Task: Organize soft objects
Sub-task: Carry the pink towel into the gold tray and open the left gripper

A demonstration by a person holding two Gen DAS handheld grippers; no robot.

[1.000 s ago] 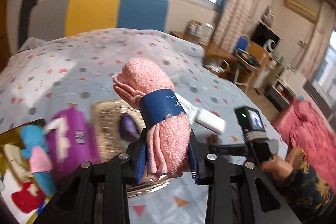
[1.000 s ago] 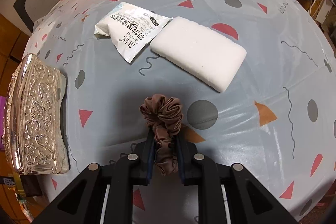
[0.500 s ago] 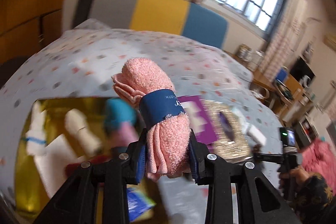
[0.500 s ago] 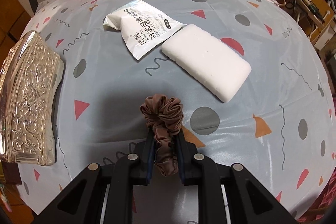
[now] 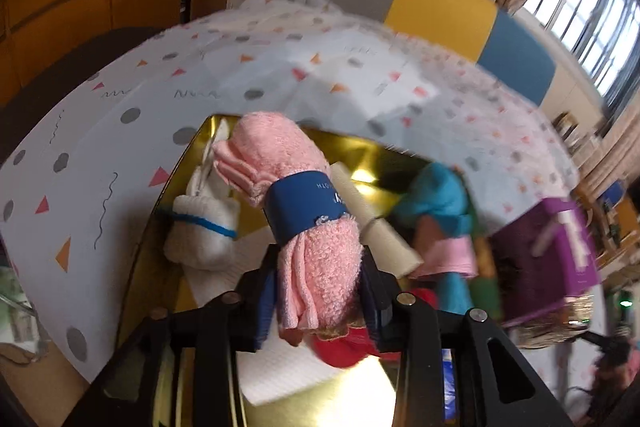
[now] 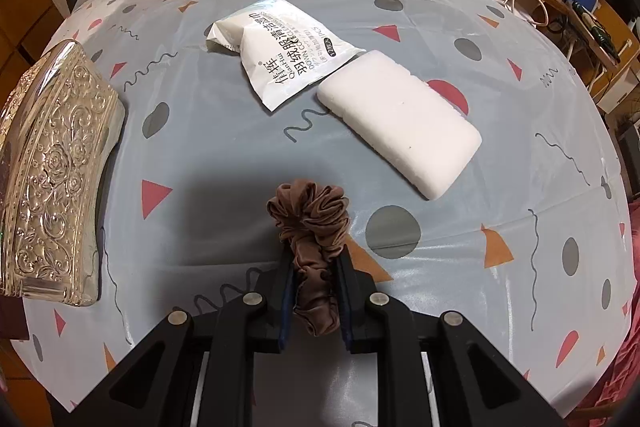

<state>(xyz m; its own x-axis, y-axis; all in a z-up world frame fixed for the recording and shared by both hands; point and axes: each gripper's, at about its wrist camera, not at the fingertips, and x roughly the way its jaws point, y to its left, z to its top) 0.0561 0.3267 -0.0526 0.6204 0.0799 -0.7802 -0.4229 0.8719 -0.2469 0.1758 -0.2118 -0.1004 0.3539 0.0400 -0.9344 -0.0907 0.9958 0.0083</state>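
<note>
Pink towel (image 5: 316,227), rolled and banded with a blue paper sleeve (image 5: 304,209), sits between the fingers of my left tool (image 5: 320,291), whose jaws are opening around it. I see it over a gold box (image 5: 188,163) on the bed (image 5: 240,83), where white socks (image 5: 200,227), a cream roll (image 5: 376,227), a blue and pink cloth (image 5: 440,211) and something red (image 5: 344,347) lie inside. A purple box (image 5: 540,259) stands just to the right, blurred. My right tool (image 6: 314,291) is clamped on a brown scrunchie (image 6: 310,223) above the patterned sheet (image 6: 200,167). Beyond it lie a white sponge (image 6: 400,119) touching a white packet (image 6: 284,47), with an embossed silver box (image 6: 52,167) well off to the left.
</note>
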